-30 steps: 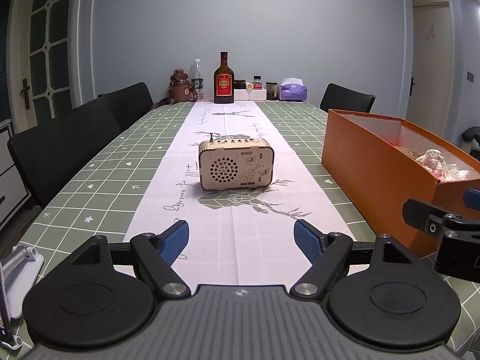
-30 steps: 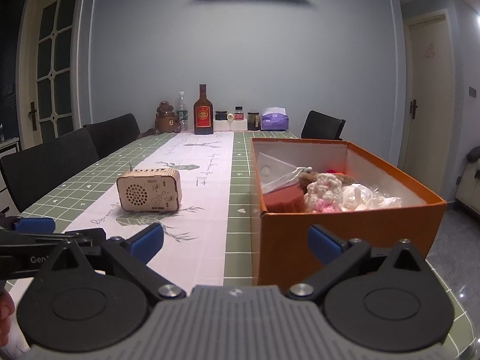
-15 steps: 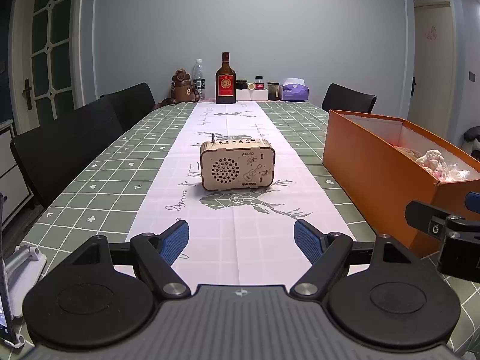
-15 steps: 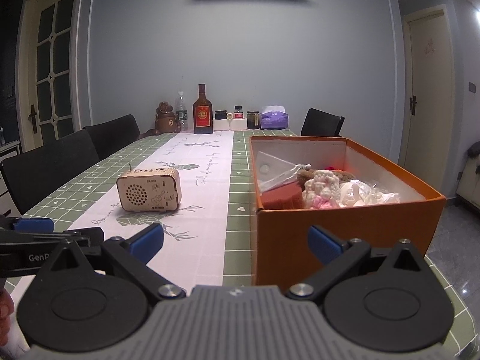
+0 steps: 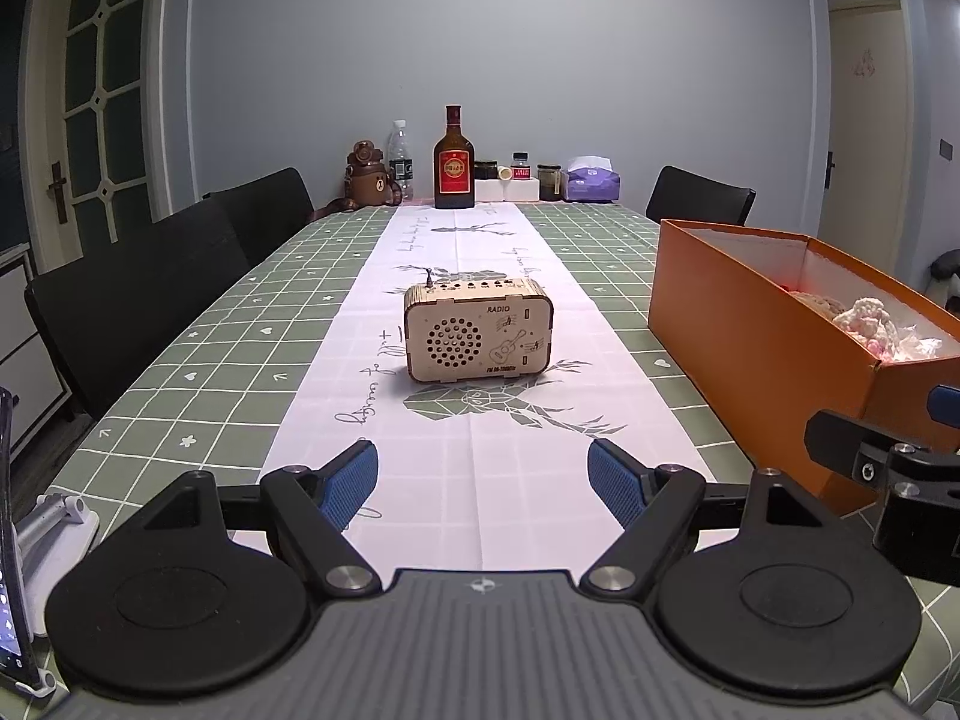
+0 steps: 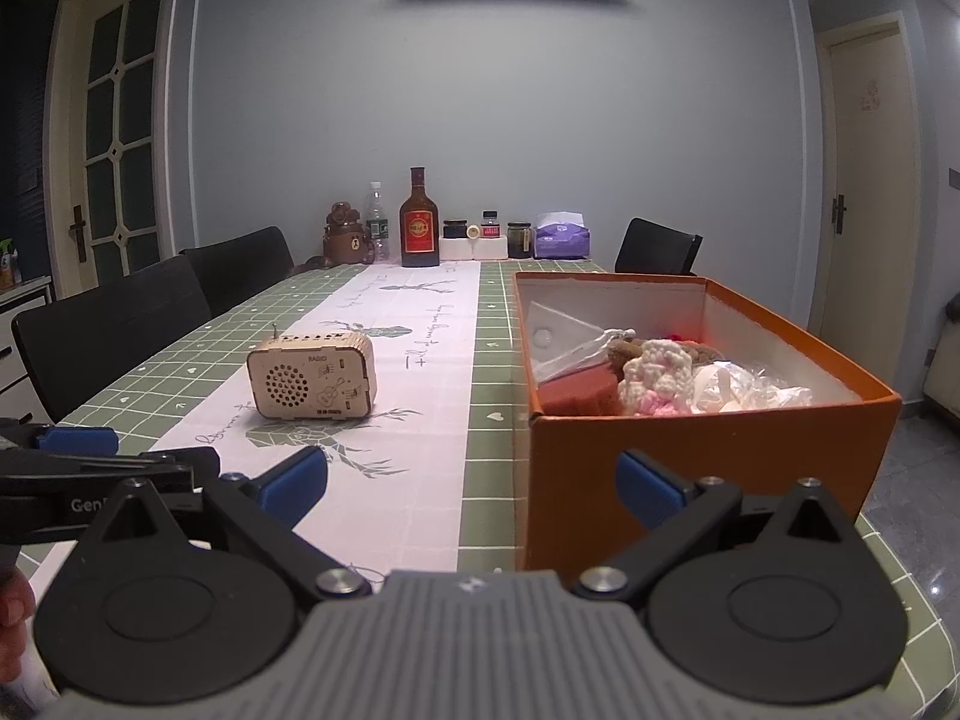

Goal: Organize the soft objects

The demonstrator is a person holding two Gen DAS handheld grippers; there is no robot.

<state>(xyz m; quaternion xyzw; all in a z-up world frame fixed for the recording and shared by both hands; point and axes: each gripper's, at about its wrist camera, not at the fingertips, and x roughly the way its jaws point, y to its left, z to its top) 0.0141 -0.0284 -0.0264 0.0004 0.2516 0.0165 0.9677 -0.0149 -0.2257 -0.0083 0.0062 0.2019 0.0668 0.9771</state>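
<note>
Knitted toy (image 6: pixel 654 375) in orange box (image 6: pixel 708 450), clearest from right wrist

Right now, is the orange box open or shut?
Open. The box has no lid on top, and the right wrist view looks straight inside to the soft things lying in it.

The word "RADIO" is engraved on the wooden radio (image 5: pixel 477 330); "Gen" shows on the left gripper (image 6: pixel 150 468); cursive writing on the table runner (image 5: pixel 480 480) is illegible.
</note>
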